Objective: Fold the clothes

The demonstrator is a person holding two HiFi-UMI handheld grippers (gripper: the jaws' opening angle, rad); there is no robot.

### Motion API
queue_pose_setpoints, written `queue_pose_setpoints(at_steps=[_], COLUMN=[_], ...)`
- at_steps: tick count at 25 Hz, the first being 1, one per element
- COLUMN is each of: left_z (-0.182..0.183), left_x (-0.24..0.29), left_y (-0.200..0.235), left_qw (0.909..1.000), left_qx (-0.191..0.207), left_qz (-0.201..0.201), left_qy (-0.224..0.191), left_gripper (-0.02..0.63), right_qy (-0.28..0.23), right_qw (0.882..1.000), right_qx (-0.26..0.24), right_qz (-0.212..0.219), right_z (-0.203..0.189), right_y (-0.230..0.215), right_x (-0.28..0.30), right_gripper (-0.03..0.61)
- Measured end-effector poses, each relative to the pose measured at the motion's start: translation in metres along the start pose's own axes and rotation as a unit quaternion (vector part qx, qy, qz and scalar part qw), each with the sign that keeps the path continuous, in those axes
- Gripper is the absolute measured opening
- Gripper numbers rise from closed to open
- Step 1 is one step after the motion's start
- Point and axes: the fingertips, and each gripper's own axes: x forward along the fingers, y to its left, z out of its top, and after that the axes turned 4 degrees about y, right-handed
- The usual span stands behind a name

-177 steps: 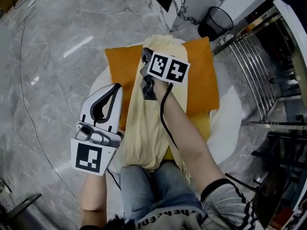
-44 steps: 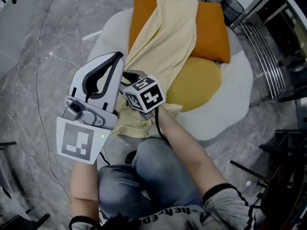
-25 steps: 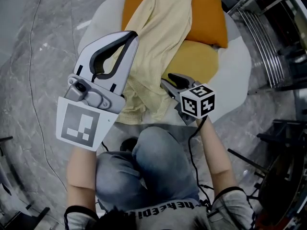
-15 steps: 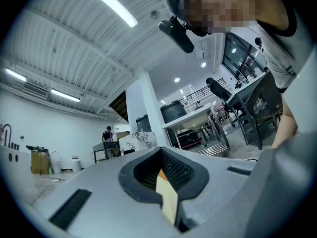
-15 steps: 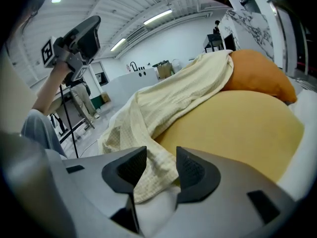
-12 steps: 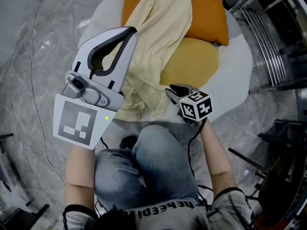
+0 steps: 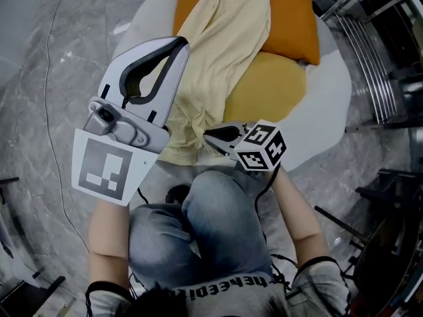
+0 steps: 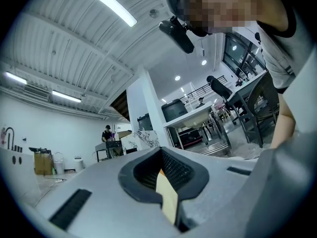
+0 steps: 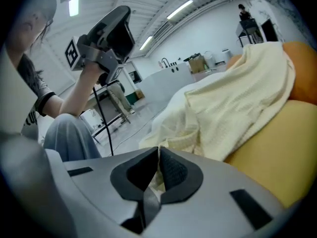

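Now, right gripper (image 7: 211,136) just closing on garment (image 7: 228,38)

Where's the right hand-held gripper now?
Head view, lower centre, beside the denim knee: the right hand-held gripper's jaws have just closed on the pale yellow knit garment's near hem.

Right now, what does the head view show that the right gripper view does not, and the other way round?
Only the head view: the metal rack and the right gripper's marker cube. Only the right gripper view: its fingers, which have just been closing, pinched on the yellow garment, and the ceiling lights. Both: that garment, the orange cushion and the left gripper.
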Motion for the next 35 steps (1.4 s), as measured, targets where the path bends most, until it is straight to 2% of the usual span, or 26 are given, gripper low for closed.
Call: queue_pose_setpoints(at_steps=[6,12,20,25,30,31,33,35], left_z=[0.001,-0.015,-0.027,-0.025,-0.029,-0.029,-0.029,-0.027], left_x=[-0.019,-0.044,-0.081,-0.088,-0.098,-0.099,-0.101,-0.103], left_y=[0.015,0.029,0.053,0.045,0.038,0.038,0.038,0.04], left_qw=[0.9997,0.9984,0.9922,0.9921,0.9916,0.9916,0.9917,0.992], left_qx=[0.004,-0.004,-0.033,-0.011,-0.005,-0.005,-0.008,-0.012], left_qz=[0.023,0.044,0.104,0.103,0.1,0.1,0.101,0.102], left_qy=[0.006,0.034,0.062,0.071,0.082,0.083,0.079,0.072], left_gripper=[0.003,0.003,0.003,0.003,0.003,0.003,0.003,0.003], right_qy=[0.023,0.05,0.049,0.063,0.078,0.077,0.066,0.049], right_qw=[0.995,0.986,0.987,0.986,0.986,0.985,0.984,0.983], right_qx=[-0.058,-0.102,-0.104,-0.107,-0.114,-0.113,-0.113,-0.12], right_qz=[0.083,0.123,0.116,0.108,0.096,0.104,0.122,0.128], right_z=[0.025,0.041,0.042,0.025,0.013,0.013,0.018,0.028], right_y=[0.051,0.085,0.105,0.109,0.106,0.109,0.116,0.121], right_x=[0.042,0.083,0.114,0.141,0.163,0.162,0.151,0.133], right_gripper=[0.012,0.012,0.012,0.012,0.014,0.025,0.095,0.104])
